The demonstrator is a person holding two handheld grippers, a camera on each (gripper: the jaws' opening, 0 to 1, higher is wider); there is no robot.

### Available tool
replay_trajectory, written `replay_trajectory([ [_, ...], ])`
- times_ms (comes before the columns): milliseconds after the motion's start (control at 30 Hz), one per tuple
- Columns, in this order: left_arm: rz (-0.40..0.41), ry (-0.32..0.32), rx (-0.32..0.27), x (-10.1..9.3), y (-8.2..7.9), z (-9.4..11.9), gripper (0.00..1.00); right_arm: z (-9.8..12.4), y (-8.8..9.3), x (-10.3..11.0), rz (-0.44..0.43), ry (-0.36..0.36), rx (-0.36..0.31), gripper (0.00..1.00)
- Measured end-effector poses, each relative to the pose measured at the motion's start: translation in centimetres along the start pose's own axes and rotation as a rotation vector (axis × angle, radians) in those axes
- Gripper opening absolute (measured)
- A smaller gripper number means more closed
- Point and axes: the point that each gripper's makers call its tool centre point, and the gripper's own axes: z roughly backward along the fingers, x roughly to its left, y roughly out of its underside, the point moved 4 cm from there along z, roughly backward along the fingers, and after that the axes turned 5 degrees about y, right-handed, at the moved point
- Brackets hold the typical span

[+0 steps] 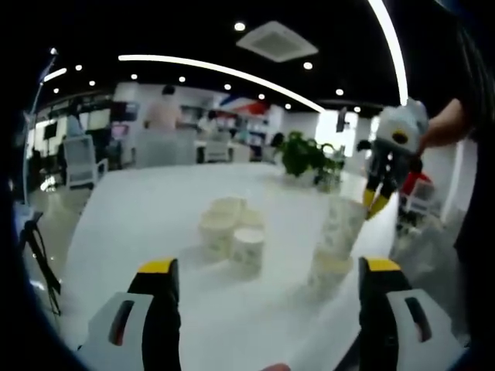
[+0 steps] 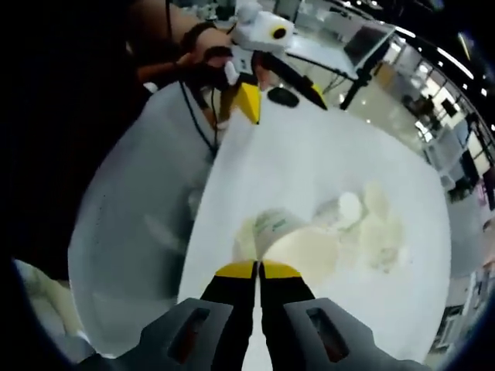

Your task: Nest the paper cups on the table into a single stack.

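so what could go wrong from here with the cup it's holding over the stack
1. The right gripper pinches the upper cup by its rim, above the lower cup. If the upper cup goes down tilted it may jam instead of nesting, or tip the lower cup.
2. The lower cup stands near the table edge, so a sideways push could knock it off.
3. The left gripper is open and back from the cups, so nothing steadies the lower cup.

My left black, yellow-tipped two-jaw gripper [image 1: 267, 272]: jaws spread wide, level, pointing forward. My right black, yellow-tipped two-jaw gripper [image 2: 257, 270]: jaws pressed together, angled downward; seen from the left gripper view, held aloft by my hand [image 1: 438, 130].
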Motion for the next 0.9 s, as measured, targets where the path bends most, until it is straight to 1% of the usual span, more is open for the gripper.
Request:
replay_trajectory([
  [133, 0.001, 0.001, 0.002, 0.0, 0.1, -0.1, 0.95, -0.6, 0.3, 0.3, 0.019, -0.009, 0.023, 0.00],
  [200, 0.001, -0.001, 0.003, -0.1, 0.1, -0.1, 0.95, -0.7, 0.2, 0.3, 0.017, -0.016, 0.021, 0.00],
  [367, 0.000, 0.003, 0.002, -0.2, 0.0, -0.2, 0.95, -1.3, 0.2, 0.4, 0.055, -0.025, 0.049, 0.00],
  [500, 0.005, -0.006, 0.007, 0.1, 0.3, 0.0, 0.95, -1.7, -0.2, 0.5, 0.067, -0.038, 0.054, 0.00],
  [767, 0.016, -0.013, 0.013, 0.1, 0.8, 0.4, 0.95, -2.6, 0.3, 0.6, 0.106, -0.056, 0.099, 0.00],
  [900, 0.023, -0.018, 0.008, 0.3, 0.8, 0.6, 0.95, -2.9, 0.2, 0.5, 0.130, -0.052, 0.115, 0.00],
])
